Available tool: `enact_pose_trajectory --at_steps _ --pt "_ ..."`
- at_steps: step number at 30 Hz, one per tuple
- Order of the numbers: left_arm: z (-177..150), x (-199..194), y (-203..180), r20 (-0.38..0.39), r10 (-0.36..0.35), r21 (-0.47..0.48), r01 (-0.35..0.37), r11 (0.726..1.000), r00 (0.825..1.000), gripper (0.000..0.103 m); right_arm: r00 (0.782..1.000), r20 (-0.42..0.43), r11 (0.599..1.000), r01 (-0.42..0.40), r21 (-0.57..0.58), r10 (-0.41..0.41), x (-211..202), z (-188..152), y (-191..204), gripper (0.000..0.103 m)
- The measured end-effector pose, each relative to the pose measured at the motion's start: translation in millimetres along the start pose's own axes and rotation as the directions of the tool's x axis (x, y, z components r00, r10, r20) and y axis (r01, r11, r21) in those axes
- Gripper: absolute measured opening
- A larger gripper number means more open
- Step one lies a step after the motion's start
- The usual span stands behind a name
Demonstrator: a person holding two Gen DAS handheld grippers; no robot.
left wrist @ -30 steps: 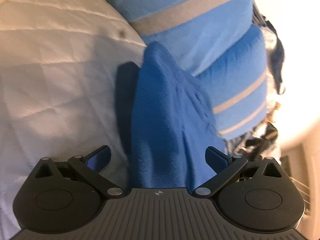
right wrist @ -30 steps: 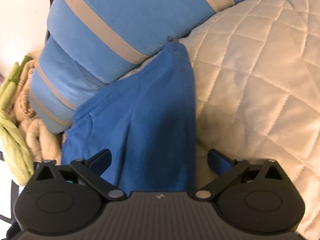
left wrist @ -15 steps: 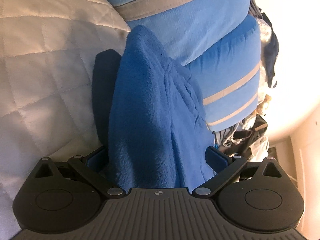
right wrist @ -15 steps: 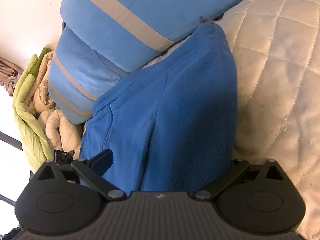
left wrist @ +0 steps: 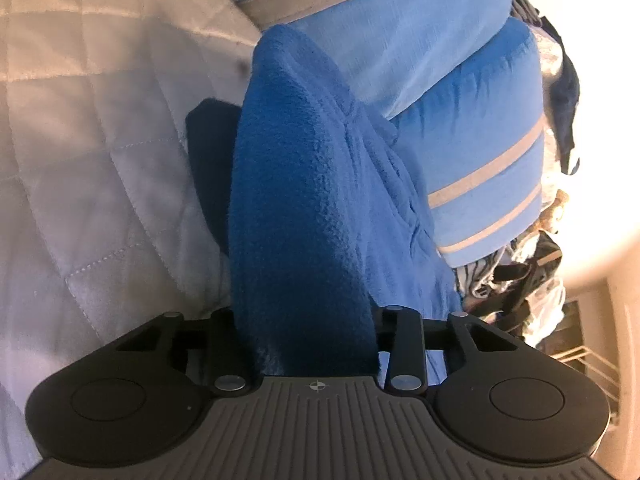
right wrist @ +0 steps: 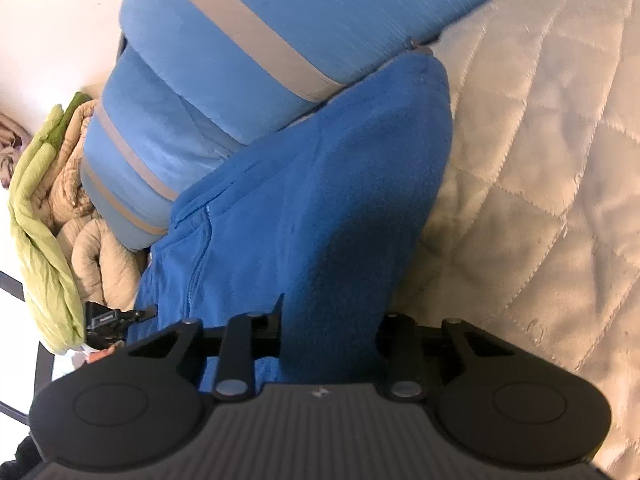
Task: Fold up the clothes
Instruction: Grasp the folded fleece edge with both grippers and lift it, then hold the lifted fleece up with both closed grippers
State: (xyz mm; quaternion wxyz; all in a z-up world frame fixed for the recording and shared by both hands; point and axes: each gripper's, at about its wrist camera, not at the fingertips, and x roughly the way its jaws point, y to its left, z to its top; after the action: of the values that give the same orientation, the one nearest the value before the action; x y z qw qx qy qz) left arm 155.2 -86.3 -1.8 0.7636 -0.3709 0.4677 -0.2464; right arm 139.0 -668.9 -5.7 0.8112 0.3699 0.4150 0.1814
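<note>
Closing left claw (left wrist: 306,332), right claw (right wrist: 328,332) pinch blue fleece (left wrist: 304,200); ridge runs toward pillows (left wrist: 460,128).

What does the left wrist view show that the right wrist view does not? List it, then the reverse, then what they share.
Only the left wrist view: a pile of dark clutter at the right edge and the left gripper.

Only the right wrist view: a green blanket and beige bedding at the left, and the right gripper.

Both: the blue fleece garment bunched between closing jaws, striped blue pillows behind it, and the quilted bedspread.
</note>
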Motion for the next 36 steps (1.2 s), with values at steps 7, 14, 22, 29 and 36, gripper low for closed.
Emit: enact_pose_trajectory --at_steps 7,14,22,29,36 --pt "-12 -18 -32 0.064 0.037 0.087 -0.042 0.995 0.997 0.032 0.997 0.081 0.999 -0.007 -0.042 0.010 -23 -11 30 0.028" --pt "-19 -38 -63 0.094 0.032 0.159 -0.047 0.986 0.995 0.030 0.992 0.114 0.995 -0.034 -0.090 0.044 -46 -16 67 0.027" --pt "-22 -61 -96 0.134 0.006 0.208 -0.034 0.978 0.991 0.029 0.986 0.147 0.986 -0.057 -0.158 0.081 -76 -16 112 0.027" --pt "-15 -89 -125 0.188 -0.021 0.240 -0.025 0.971 0.982 0.029 0.978 0.179 0.974 -0.063 -0.218 0.103 -102 -8 152 0.027" --pt "-13 -123 -151 0.235 -0.023 0.276 -0.044 0.960 0.972 0.029 0.972 0.207 0.963 -0.058 -0.264 0.116 -115 -6 198 0.027"
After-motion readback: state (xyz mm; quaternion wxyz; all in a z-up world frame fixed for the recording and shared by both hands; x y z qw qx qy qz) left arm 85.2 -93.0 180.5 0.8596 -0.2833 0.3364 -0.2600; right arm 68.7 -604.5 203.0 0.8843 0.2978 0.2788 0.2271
